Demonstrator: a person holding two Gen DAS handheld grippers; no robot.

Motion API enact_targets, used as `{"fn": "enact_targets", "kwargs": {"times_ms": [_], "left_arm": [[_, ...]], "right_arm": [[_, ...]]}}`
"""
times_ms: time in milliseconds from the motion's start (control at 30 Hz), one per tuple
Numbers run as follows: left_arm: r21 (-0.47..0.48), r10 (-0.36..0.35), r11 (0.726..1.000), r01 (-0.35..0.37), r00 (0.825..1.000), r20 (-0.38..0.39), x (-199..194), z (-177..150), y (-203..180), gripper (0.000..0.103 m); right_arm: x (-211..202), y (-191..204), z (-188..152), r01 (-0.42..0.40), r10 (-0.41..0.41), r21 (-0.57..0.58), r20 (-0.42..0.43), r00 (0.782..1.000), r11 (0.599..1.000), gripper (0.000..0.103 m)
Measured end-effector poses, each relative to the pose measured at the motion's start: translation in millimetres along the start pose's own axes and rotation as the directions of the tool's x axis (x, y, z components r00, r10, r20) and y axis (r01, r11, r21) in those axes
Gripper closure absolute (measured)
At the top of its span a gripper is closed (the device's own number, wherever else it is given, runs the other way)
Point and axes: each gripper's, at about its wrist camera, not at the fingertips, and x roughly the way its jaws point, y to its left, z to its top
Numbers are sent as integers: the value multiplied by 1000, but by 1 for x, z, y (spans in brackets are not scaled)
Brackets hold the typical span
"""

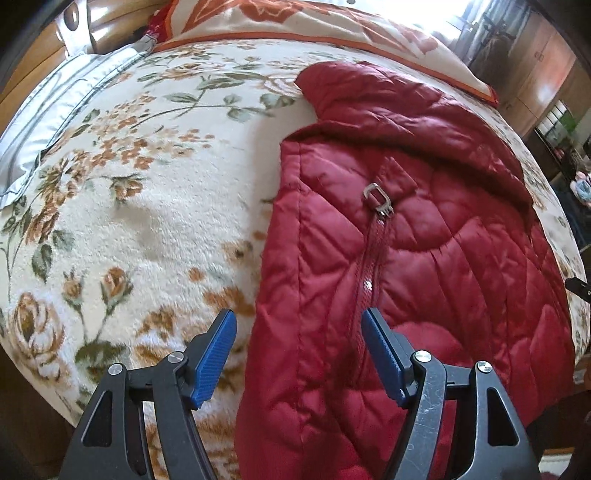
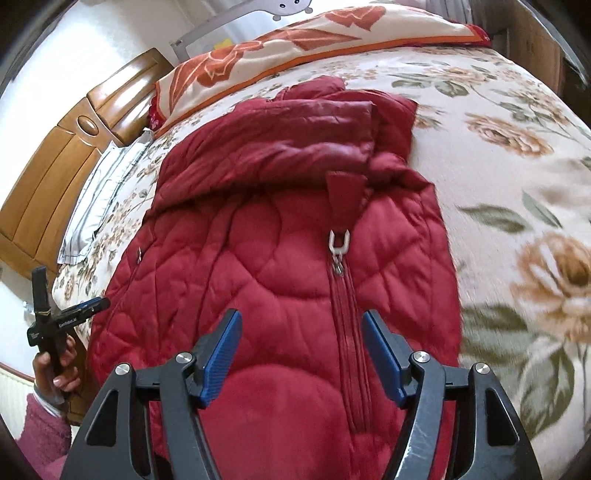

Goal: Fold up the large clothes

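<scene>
Below both grippers, a red quilted jacket [image 1: 424, 258] lies zipped on a bed covered by a cream floral blanket [image 1: 140, 206]. Left gripper [image 1: 299, 325] hangs half-open and empty over the jacket's edge; right gripper [image 2: 301, 328] likewise, above its zipper. Ahead lie an orange-patterned pillow [image 2: 295, 40] and a wooden headboard [image 2: 74, 147].

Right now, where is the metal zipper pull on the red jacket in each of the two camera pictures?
Left wrist view: the zipper pull sits a little right of centre, above and between the open left gripper fingers.
Right wrist view: the zipper pull sits just right of centre, above the open right gripper.
Shared landmark: the orange-bordered floral pillow beyond the red jacket.
</scene>
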Motion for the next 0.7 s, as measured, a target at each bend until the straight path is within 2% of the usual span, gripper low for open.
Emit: {"fn": "enact_targets", "kwargs": {"times_ms": [167,433,700], "left_arm": [[33,-22,999,23,1000,-9,-8,-12,0,33],[51,-43,998,45,998,-35,-15,-32,6,32],[44,-86,995,89,994,-72,-18,-46,12,31]], "right_arm": [[-16,-17,-19,31,-31,27,-1,1000,999,34],[-36,-66,-53,94,-92,125,-27,995,988,34],[-30,-77,-86,27,-14,190,-69,998,981,34]]}}
